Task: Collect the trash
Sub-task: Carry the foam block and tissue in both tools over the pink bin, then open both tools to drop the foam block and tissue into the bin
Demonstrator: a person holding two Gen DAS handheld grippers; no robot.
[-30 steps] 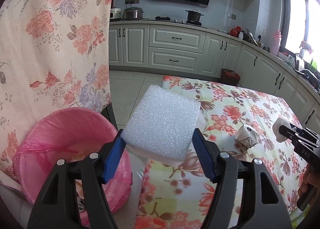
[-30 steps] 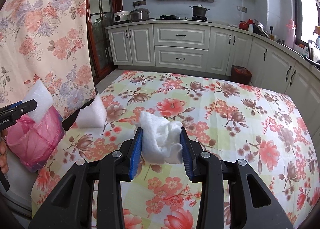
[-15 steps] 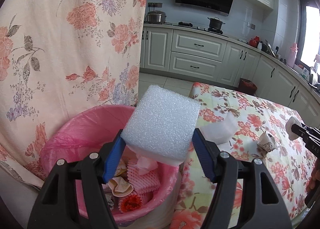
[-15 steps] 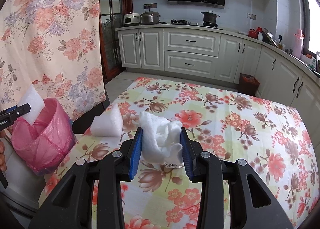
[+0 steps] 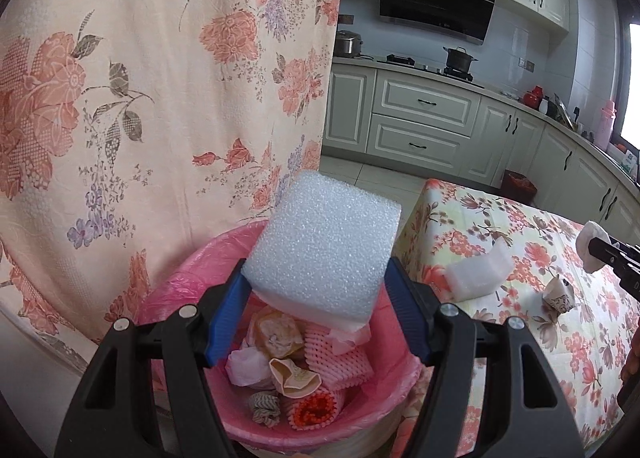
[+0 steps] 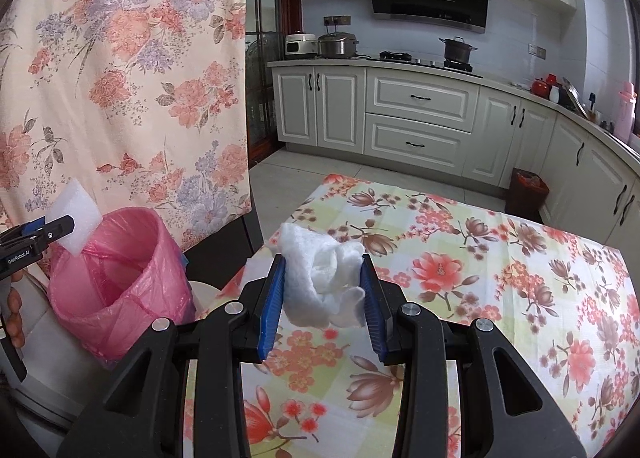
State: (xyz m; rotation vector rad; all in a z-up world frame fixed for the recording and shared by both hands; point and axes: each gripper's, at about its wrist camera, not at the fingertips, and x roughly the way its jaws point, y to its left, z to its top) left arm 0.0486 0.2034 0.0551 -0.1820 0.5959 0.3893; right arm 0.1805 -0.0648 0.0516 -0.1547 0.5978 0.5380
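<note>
My left gripper (image 5: 318,290) is shut on a white foam block (image 5: 324,246) and holds it over the pink-lined trash bin (image 5: 176,290), which has crumpled paper and pink foam netting inside. The right wrist view shows the same foam block (image 6: 76,213) above the bin (image 6: 120,270) at the far left. My right gripper (image 6: 323,294) is shut on a crumpled white tissue wad (image 6: 324,286), held above the left edge of the floral tablecloth (image 6: 480,278). On the table lie another white foam piece (image 5: 476,278) and a small crumpled paper cup (image 5: 558,296).
A floral curtain (image 5: 140,97) hangs right behind the bin. Kitchen cabinets (image 6: 420,113) and a small brown waste basket (image 6: 528,197) stand beyond the table. A person's fingers (image 6: 14,314) show at the left edge.
Both grippers moved left toward the bin. The foam block went from beside the bin to over its opening; the tissue wad went from mid-table to the table's left edge.
</note>
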